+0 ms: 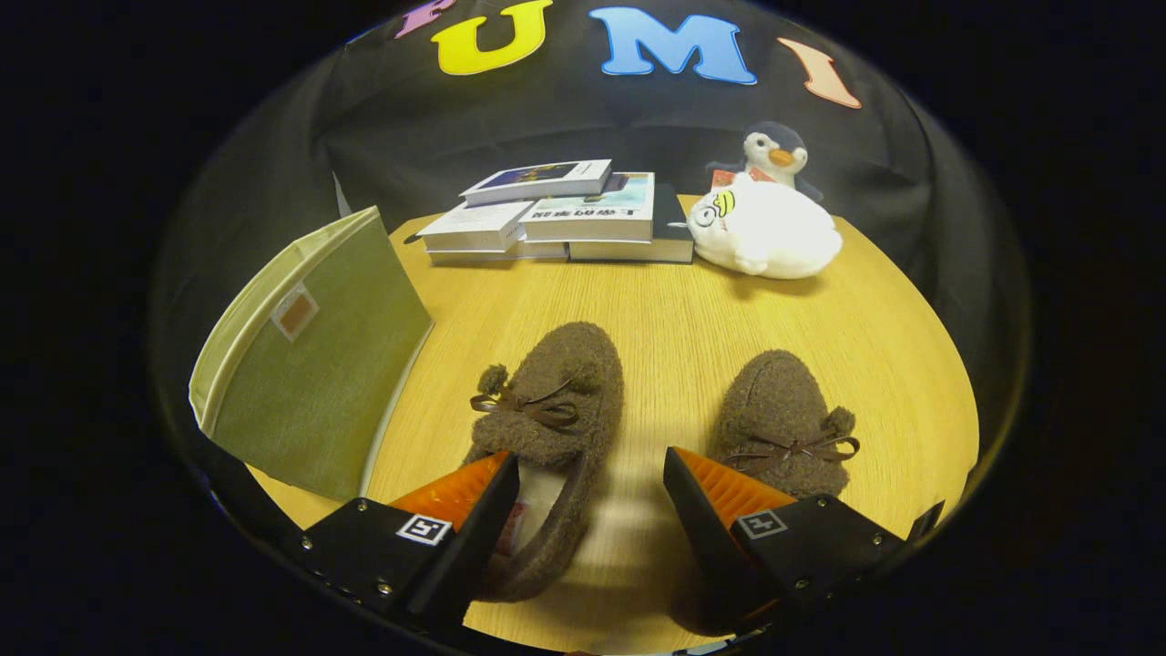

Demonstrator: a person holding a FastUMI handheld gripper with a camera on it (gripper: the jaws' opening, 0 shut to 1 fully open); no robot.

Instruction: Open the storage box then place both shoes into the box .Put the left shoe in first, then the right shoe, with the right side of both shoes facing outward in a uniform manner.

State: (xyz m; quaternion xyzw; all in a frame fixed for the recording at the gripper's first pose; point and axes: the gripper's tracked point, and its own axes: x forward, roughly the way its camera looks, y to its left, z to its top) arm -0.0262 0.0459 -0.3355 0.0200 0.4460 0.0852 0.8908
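Two brown fuzzy shoes with bow laces lie on the wooden table (pixel 674 310). The left one (pixel 556 401) points away from me, its heel opening lying between my fingers, close by the left finger (pixel 465 497). The right one (pixel 783 419) sits partly behind the right finger (pixel 720 492). My gripper (pixel 590 487) is open, wide apart, pressing on nothing. A green fabric storage box (pixel 319 364) with a cream rim and a small tan tag stands left of the shoes, its side wall turned toward me. I cannot tell whether it is open.
A stack of several books (pixel 565 219) lies at the table's far side. Beside it to the right rests a white plush animal (pixel 765 232), with a penguin plush (pixel 774 150) behind it. Bare wood lies between the shoes and the books.
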